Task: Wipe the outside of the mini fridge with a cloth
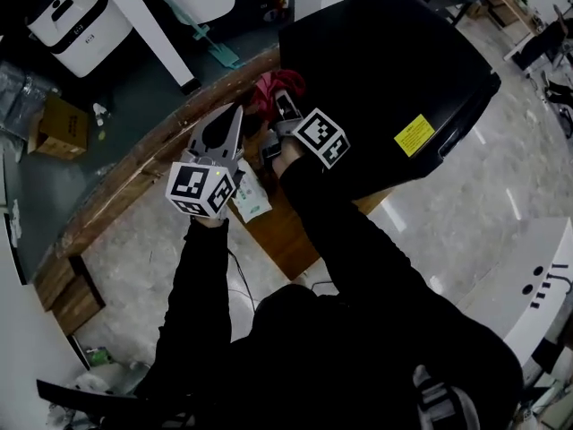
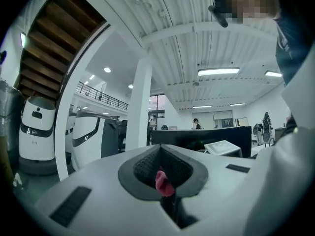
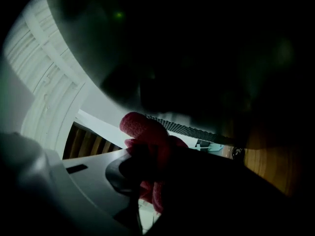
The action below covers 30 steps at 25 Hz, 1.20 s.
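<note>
The black mini fridge [image 1: 394, 70] lies on the wooden table [image 1: 286, 231], a yellow label [image 1: 414, 135] on its near face. My right gripper [image 1: 285, 106] is at the fridge's left edge, shut on a red cloth [image 1: 273, 86]. In the right gripper view the red cloth [image 3: 147, 136] bunches between the jaws, with the dark fridge wall [image 3: 206, 58] close above. My left gripper [image 1: 235, 119] is just left of the cloth, jaws together and pointing away from me. A sliver of red [image 2: 165, 182] shows at the seam of its pads; I cannot tell whether it is pinched.
A pale wipes packet [image 1: 252, 201] lies on the table below the left gripper. White robot housings [image 1: 76, 12], a white post [image 1: 148, 34] and a cardboard box [image 1: 63, 125] stand on the floor to the left. A white desk corner [image 1: 537, 285] is at the right.
</note>
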Each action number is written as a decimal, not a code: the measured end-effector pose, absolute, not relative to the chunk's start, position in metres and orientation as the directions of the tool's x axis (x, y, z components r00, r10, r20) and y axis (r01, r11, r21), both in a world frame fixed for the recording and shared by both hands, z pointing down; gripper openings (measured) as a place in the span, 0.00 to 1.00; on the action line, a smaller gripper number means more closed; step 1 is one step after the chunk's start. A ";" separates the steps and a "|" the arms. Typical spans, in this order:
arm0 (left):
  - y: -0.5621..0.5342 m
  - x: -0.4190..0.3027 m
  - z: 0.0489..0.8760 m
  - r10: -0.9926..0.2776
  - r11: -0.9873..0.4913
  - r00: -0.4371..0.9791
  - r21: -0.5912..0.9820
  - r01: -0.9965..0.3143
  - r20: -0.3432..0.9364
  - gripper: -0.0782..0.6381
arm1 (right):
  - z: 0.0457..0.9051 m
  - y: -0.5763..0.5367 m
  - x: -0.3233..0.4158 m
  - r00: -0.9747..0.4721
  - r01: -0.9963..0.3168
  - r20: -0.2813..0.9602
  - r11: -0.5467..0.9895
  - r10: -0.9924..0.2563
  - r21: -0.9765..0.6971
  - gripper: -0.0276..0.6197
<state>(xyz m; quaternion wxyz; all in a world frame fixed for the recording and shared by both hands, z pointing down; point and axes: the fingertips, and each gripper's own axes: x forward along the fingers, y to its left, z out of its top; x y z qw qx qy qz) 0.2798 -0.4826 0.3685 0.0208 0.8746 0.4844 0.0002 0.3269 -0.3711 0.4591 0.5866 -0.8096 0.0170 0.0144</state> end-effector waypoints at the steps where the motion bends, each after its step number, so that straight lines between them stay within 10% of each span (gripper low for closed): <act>1: -0.483 0.283 0.372 0.847 -0.530 0.531 0.044 0.847 -0.014 0.11 | 0.466 -0.368 0.331 0.999 -0.024 -0.029 -0.300 0.015 -0.954 0.18; 13: -0.474 0.268 0.391 0.862 -0.506 0.506 0.062 0.860 0.010 0.11 | 0.475 -0.338 0.310 0.994 0.024 0.009 -0.148 0.105 -0.989 0.17; 30: -0.377 0.102 0.400 0.908 -0.419 0.418 0.041 0.907 0.022 0.11 | 0.485 -0.283 0.099 0.990 0.047 0.029 -0.132 0.136 -0.990 0.17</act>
